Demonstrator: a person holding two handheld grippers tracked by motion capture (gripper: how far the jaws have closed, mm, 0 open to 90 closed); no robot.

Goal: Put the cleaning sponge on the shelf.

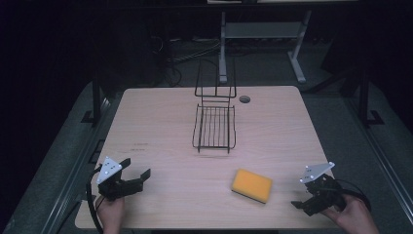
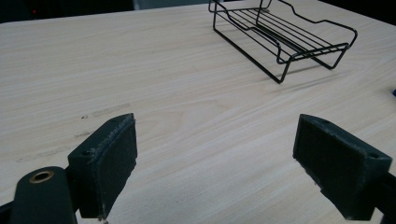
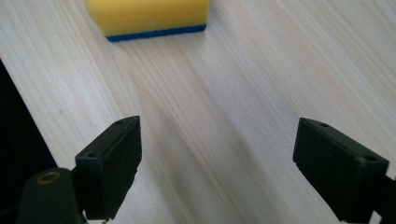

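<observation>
Lying ahead of right hand-held gripper (image 3: 217,158) | sponge (image 3: 149,16) | apart, ungrasped

One sponge (image 1: 251,185), one wire rack (image 1: 214,127)

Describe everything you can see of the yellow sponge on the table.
The sponge is a rectangular block with rounded corners, soft-looking yellow foam on top and a thin dark blue scouring layer beneath, seen in the right gripper view. It lies flat, blue side down, on the pale wooden table, turned slightly askew, near the front edge and right of centre. Only the table touches it. The right claw, open, is nearest; the wire basket stands farther back.
</observation>
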